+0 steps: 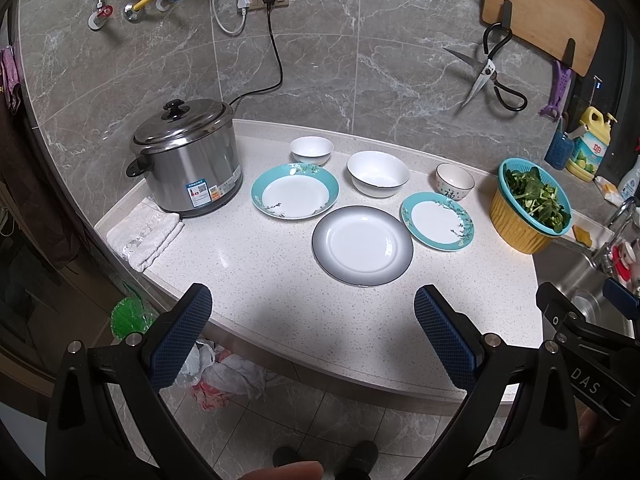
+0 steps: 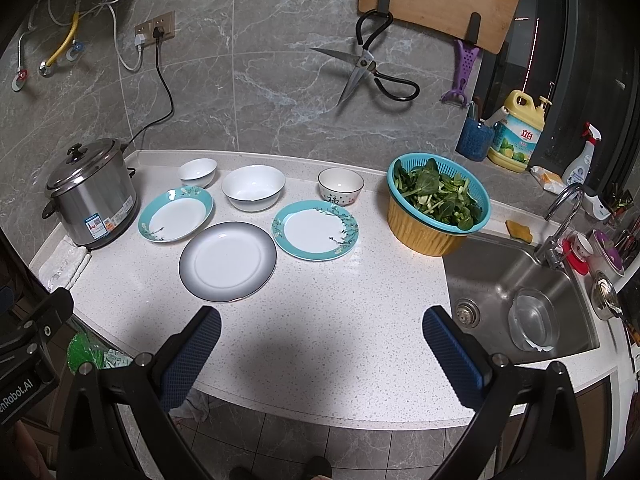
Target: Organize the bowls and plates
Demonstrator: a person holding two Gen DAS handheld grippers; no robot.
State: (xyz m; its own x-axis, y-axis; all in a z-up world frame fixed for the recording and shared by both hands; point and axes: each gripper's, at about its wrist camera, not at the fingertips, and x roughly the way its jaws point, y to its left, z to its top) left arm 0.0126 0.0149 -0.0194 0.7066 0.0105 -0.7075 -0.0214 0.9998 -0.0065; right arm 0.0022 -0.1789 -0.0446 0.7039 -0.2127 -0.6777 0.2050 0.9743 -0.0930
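Note:
On the white counter [image 1: 280,288] lie three plates: a grey-rimmed plate [image 1: 362,245] [image 2: 227,261] nearest, a large teal-rimmed plate [image 1: 295,191] [image 2: 175,213] to its left, and a smaller teal-rimmed plate [image 1: 437,220] [image 2: 315,229] to its right. Behind them stand a small white bowl [image 1: 311,150] [image 2: 197,172], a large white bowl [image 1: 377,173] [image 2: 253,187] and a patterned bowl [image 1: 455,181] [image 2: 340,185]. My left gripper [image 1: 312,312] and right gripper [image 2: 320,332] are both open and empty, held over the counter's front edge, apart from the dishes.
A steel rice cooker [image 1: 188,160] stands at the left with a folded cloth [image 1: 144,236] beside it. A basket of greens [image 2: 438,206] sits by the sink [image 2: 520,296], which holds a glass bowl. Scissors [image 2: 362,68] and a cutting board hang on the wall.

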